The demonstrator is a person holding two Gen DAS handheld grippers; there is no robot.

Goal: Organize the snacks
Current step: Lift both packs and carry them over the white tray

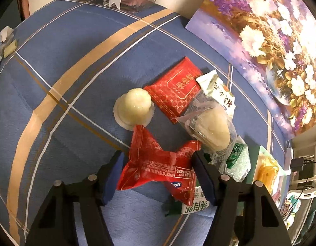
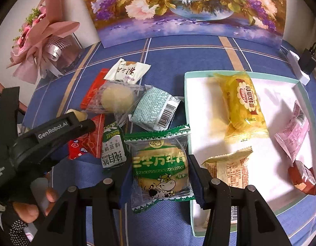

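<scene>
My left gripper [image 1: 158, 162] is shut on a crinkled red snack packet [image 1: 155, 164], its fingers pressing both sides. Beyond it lie a white jelly cup [image 1: 134, 107], a flat red packet [image 1: 175, 87], a clear-wrapped pale cake [image 1: 211, 126] and a white packet [image 1: 218, 90]. My right gripper [image 2: 160, 168] is shut on a green cow-print biscuit packet [image 2: 161, 165], just left of the white tray [image 2: 187, 94]. The tray holds a yellow bread pack [image 2: 242, 104], a pink packet [image 2: 295, 129], a beige packet [image 2: 229, 166] and a red-brown bar [image 2: 303, 177]. The left gripper [image 2: 55, 129] shows at the left.
A floral painting [image 2: 188, 6] leans at the back of the blue checked tablecloth [image 2: 178, 57]. A pink bouquet [image 2: 43, 32] stands back left. A grey-green packet [image 2: 153, 109] and a green-white biscuit pack [image 2: 112, 145] lie in the pile. A tissue pack [image 1: 0, 45] sits far left.
</scene>
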